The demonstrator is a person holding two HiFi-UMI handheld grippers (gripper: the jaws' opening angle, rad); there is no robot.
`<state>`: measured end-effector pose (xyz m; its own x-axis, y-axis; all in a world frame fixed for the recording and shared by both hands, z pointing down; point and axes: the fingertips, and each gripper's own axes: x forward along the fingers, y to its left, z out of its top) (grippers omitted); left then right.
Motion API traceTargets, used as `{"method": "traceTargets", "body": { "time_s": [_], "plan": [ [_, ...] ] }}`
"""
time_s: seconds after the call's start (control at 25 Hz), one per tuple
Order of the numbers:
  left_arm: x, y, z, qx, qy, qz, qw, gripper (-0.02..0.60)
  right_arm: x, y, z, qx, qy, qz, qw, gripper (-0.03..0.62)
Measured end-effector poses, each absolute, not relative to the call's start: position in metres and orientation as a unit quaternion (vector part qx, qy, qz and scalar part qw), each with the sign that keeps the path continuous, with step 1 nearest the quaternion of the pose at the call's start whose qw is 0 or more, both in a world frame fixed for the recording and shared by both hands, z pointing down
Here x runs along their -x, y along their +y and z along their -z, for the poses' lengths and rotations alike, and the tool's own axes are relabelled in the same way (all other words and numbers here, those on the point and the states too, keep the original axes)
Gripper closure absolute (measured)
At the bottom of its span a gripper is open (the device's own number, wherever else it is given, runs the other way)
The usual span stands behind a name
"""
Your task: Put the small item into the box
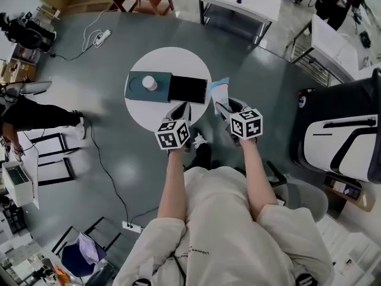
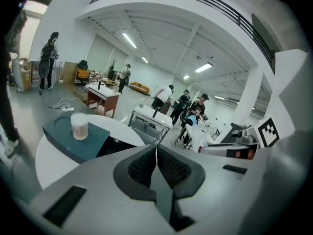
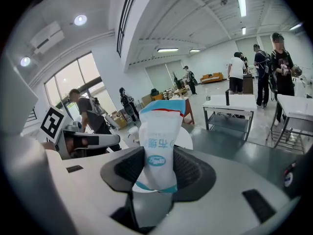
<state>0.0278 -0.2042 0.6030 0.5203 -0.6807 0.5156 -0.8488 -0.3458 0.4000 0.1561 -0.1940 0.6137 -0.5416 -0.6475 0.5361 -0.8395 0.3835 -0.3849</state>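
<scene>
While the right gripper (image 3: 159,173) clamps the packet (image 3: 159,146) upright, its jaws set only as wide as the packet and the pads pressing on both sides, the step in hand looks like the carry toward the box (image 1: 168,89). In the head view the packet (image 1: 219,92) hangs at the right edge of the round table (image 1: 172,61), just beside the box but not yet over it. The box lies across the table's middle, with its teal half (image 1: 136,90) toward the left edge and bearing a white jar (image 1: 149,83), and its black half (image 1: 188,89) toward the right edge. The black half looks like the open compartment, though its depth cannot be told. The left gripper (image 2: 156,153) has its jaws together on nothing, near the table's near edge. The next move calls for bringing the packet over the black half, lowering it and only then parting the jaws.
</scene>
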Motion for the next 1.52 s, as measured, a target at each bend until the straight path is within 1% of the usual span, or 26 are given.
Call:
{"method": "traceTargets", "body": {
  "time_s": [0.16, 0.44, 0.76, 0.96, 1.2, 1.52],
  "plan": [
    [-0.005, -0.251, -0.601, -0.802, -0.487, -0.122, 0.325, 0.557, -0.134, -0.243, -0.606, -0.442, -0.827, -0.311, 0.156, 0.393],
    [0.048, -0.321, -0.613, -0.778, -0.511, -0.112, 0.349, 0.557, -0.083, -0.317, -0.615, -0.417, -0.833, -0.314, 0.183, 0.393],
    [0.079, -0.369, -0.622, -0.774, -0.506, -0.108, 0.364, 0.557, -0.042, -0.361, -0.617, -0.41, -0.836, -0.309, 0.194, 0.393],
    [0.076, -0.371, -0.65, -0.772, -0.497, -0.131, 0.374, 0.557, -0.04, -0.366, -0.644, -0.401, -0.832, -0.304, 0.235, 0.393],
    [0.072, -0.378, -0.674, -0.779, -0.484, -0.161, 0.364, 0.557, -0.033, -0.386, -0.679, -0.386, -0.83, -0.317, 0.247, 0.393],
    [0.064, -0.376, -0.686, -0.771, -0.484, -0.172, 0.376, 0.557, -0.017, -0.387, -0.722, -0.309, -0.836, -0.316, 0.324, 0.393]
  ]
}}
